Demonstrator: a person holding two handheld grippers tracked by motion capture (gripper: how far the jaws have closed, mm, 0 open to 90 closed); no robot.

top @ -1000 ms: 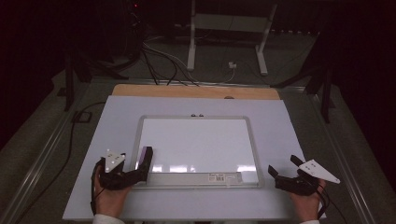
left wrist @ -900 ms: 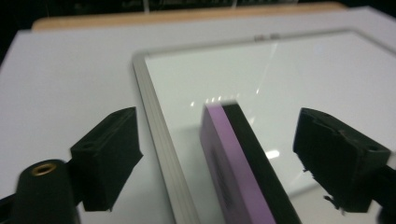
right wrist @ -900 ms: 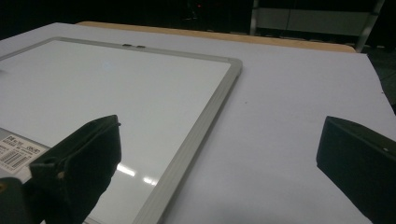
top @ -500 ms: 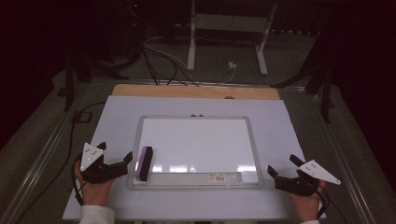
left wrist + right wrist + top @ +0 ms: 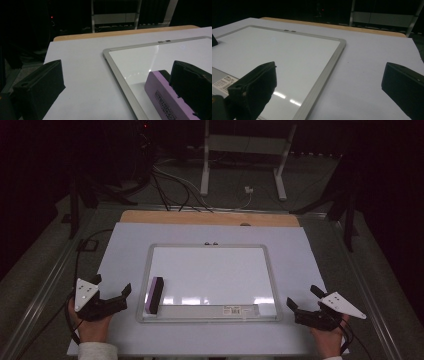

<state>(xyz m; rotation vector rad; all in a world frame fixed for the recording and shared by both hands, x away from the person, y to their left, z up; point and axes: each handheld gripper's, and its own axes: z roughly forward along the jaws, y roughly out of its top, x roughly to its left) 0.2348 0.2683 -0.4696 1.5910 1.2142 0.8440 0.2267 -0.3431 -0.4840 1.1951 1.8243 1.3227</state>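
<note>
Apparently the eraser (image 5: 155, 294) lies released at the board's (image 5: 210, 270) lower left, and both the left gripper (image 5: 109, 296) and the right gripper (image 5: 305, 302) gape empty, nothing left.

1. My left claw (image 5: 111, 292) is matte black, with two blunt, wedge-shaped jaws.
2. A pale grey three-cornered plate sits on top of it, with a small dark mark on its face.
3. A thin black cable (image 5: 70, 330) trails from its body past my wrist.
4. My right claw (image 5: 303, 301) is the same black build, with its own grey three-cornered plate and a dark cable.
5. In my gripper views the jaws look chunky and hard-edged, with small holes near their bases.
6. I wear a light-coloured sleeve (image 5: 97, 351) cuffed at my left wrist.
</note>
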